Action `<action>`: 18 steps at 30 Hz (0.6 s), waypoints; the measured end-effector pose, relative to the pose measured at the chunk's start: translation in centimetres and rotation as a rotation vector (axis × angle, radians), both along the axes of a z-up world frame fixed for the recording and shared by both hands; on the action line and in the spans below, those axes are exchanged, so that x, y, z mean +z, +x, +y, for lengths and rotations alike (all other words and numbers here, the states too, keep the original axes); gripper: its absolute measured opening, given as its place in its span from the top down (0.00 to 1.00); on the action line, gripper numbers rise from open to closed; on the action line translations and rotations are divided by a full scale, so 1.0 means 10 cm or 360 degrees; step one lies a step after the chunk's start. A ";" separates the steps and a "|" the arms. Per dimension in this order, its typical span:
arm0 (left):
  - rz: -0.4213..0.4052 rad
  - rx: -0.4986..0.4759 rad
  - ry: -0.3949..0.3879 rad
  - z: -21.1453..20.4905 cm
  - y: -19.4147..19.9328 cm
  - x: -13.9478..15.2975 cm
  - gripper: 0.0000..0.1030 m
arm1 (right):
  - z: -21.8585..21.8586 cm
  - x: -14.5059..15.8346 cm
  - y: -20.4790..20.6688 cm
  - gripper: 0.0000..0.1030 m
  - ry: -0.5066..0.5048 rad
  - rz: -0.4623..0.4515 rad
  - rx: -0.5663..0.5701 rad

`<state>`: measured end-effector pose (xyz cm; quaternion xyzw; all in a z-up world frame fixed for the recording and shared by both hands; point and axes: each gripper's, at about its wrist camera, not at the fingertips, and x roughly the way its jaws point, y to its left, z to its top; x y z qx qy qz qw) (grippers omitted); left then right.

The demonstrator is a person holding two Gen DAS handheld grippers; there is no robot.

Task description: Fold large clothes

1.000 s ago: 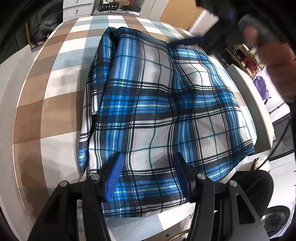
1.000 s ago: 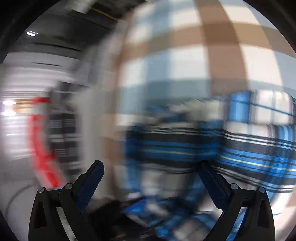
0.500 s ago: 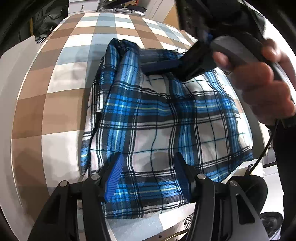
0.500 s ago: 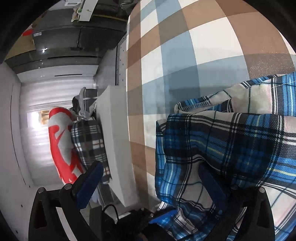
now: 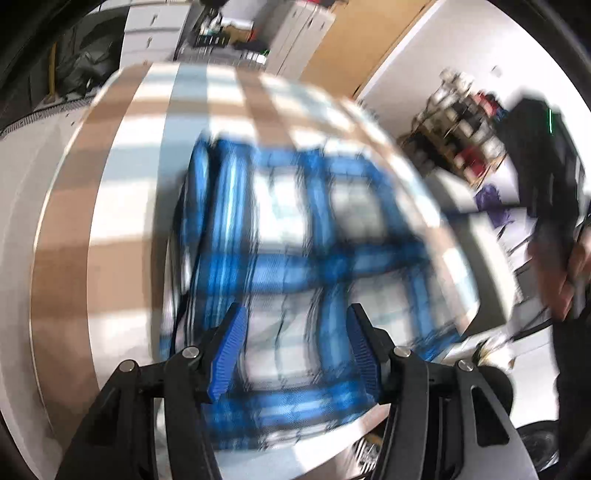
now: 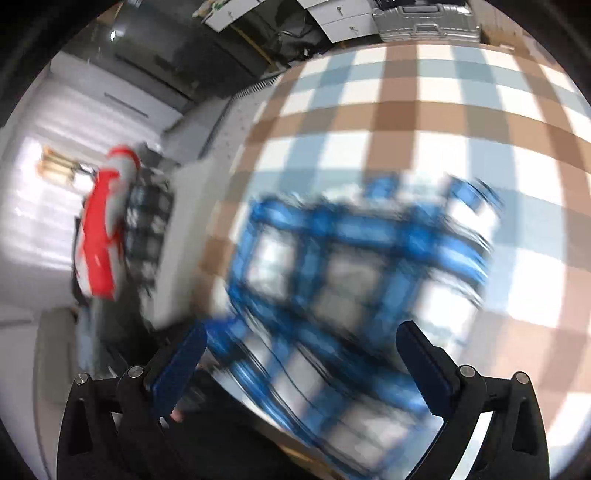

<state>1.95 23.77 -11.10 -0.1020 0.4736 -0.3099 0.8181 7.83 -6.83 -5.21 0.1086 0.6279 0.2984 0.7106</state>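
Observation:
A blue, white and black plaid shirt lies folded into a compact block on the checked tablecloth. Both views are motion-blurred. My left gripper is open and empty above the shirt's near edge. In the right wrist view the shirt lies ahead of my right gripper, which is wide open, empty and held above the cloth. The right-hand gripper and the person's hand show at the right edge of the left wrist view, off the shirt.
The brown, white and grey-blue checked cloth covers the table. White cabinets and shelves with clutter stand beyond. A red and white object and a grey checked cloth hang off the table's left side.
Both grippers have lifted and pulled back from the shirt. The right gripper has swung away from the shirt's far corner to the side. The shirt stays folded on the table.

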 end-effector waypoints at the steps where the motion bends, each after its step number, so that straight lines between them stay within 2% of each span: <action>1: -0.0019 -0.0004 -0.0009 -0.02 0.06 0.09 0.51 | -0.07 -0.02 -0.10 0.00 0.0041 0.0011 0.0018; 4: -0.0028 -0.0015 -0.0086 -0.12 0.21 0.25 0.51 | -0.18 -0.15 -0.30 0.00 0.0300 0.0096 0.0040; 7: 0.0063 0.0039 -0.0098 -0.19 0.46 0.22 0.51 | -0.30 -0.40 -0.42 0.00 0.0513 0.0219 0.0019; 9: 0.0107 0.0114 -0.0085 -0.20 0.59 0.12 0.51 | -0.32 -0.62 -0.44 0.00 0.0521 0.0269 -0.0005; 11: 0.0154 0.0169 -0.0032 -0.21 0.70 0.01 0.51 | -0.38 -0.77 -0.42 0.00 0.0595 0.0304 -0.0039; 14: 0.0192 0.0203 -0.0039 -0.18 0.73 -0.09 0.51 | -0.50 -0.95 -0.36 0.00 0.0709 0.0373 -0.0131; 16: 0.0139 0.0197 0.0011 -0.21 0.68 -0.07 0.51 | -0.47 -0.98 -0.35 0.00 0.0677 0.0362 -0.0122; 18: 0.0097 0.0190 0.0075 -0.25 0.63 -0.07 0.51 | -0.37 -0.92 -0.37 0.00 0.0572 0.0304 -0.0050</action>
